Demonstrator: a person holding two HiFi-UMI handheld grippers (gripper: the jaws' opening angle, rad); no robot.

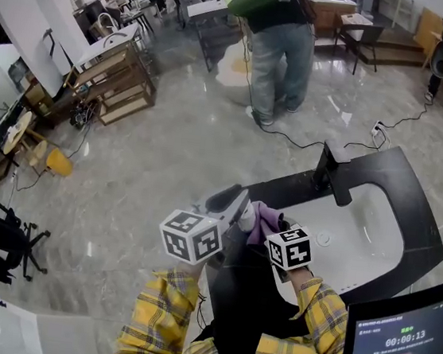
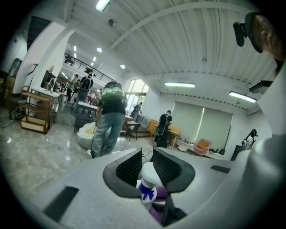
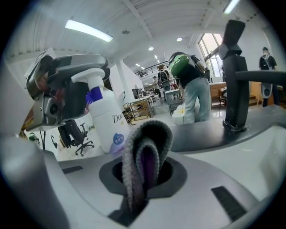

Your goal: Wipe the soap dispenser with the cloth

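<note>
A white soap dispenser (image 3: 107,120) with a blue collar hangs in the air, its pump head clamped between the jaws of my left gripper (image 2: 146,172). In the left gripper view the bottle's white top (image 2: 151,176) shows between the black pads. My right gripper (image 3: 142,179) is shut on a folded purple-and-grey cloth (image 3: 145,156), which stands up between its jaws just beside the bottle's lower body. In the head view the cloth (image 1: 264,220) lies against the dispenser (image 1: 245,215) between the two marker cubes, near the sink's left end.
A white basin (image 1: 367,234) in a dark counter (image 1: 419,196) with a black tap (image 1: 334,174) lies to the right. A monitor (image 1: 402,339) sits at lower right. A person in jeans (image 1: 281,47) stands beyond, with shelves (image 1: 113,79) and chairs around.
</note>
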